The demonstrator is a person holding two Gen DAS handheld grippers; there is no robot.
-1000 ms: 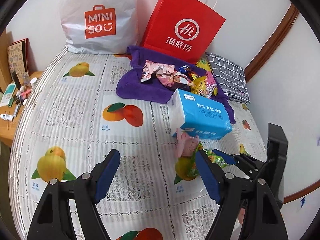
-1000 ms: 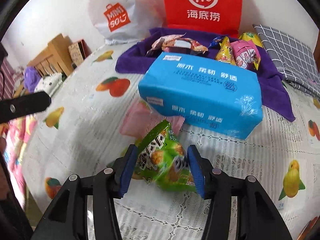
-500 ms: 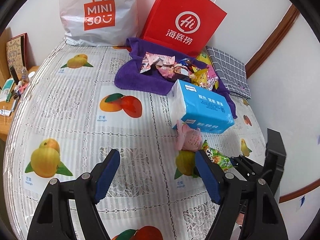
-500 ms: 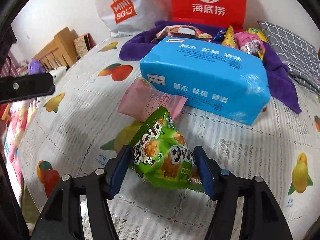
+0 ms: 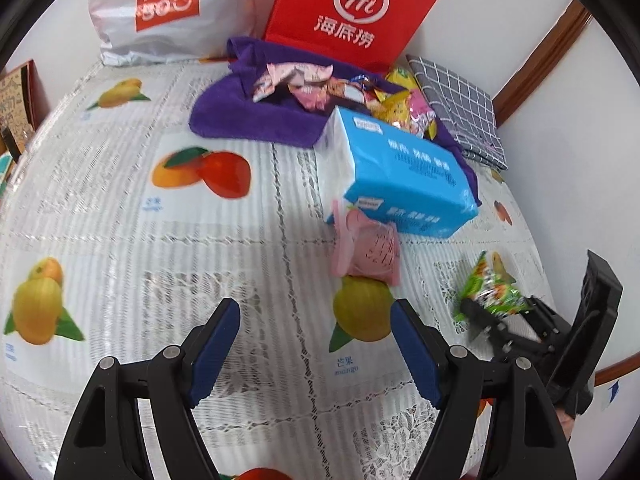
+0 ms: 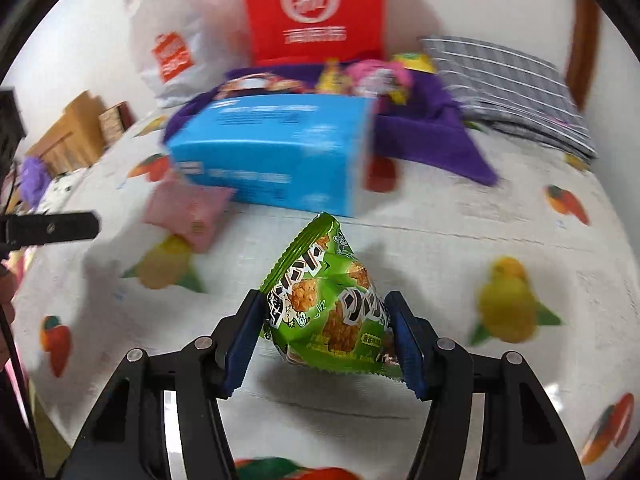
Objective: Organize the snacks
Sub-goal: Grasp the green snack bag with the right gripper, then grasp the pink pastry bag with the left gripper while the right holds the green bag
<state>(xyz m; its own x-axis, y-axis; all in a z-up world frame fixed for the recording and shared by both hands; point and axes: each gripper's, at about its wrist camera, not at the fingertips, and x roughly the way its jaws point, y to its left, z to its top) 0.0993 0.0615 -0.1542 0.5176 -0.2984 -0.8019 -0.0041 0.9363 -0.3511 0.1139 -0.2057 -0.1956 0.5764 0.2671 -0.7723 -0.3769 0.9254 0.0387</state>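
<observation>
Your right gripper (image 6: pixel 324 336) grips the green snack (image 6: pixel 328 308) between its blue pads; the packet stands tilted, its crimped top leaning toward the tissue pack (image 6: pixel 272 152), and its bottom edge sits just above the tablecloth (image 6: pixel 460 248). From the left wrist you see the same green snack (image 5: pixel 490 288) near the table's right edge, pinched at its lower end by that right gripper (image 5: pixel 492 312).

Your left gripper (image 5: pixel 316 344) stands open with nothing between its pads, over a printed yellow mango on the cloth, toward the near edge.

The pink packet (image 5: pixel 366 248) lies flat just ahead of the left gripper, its far end touching the tissue pack (image 5: pixel 396 176). The tissue pack lies partly on the purple towel (image 5: pixel 248 116), toward the table's far edge. A heap of snacks (image 5: pixel 352 92) rests on the towel behind the pack. At the far edge, against the wall, a red bag (image 5: pixel 356 12) and a white bag (image 5: pixel 168 8) stand upright. A folded grey checked cloth (image 5: pixel 460 108) lies at the far right corner.
</observation>
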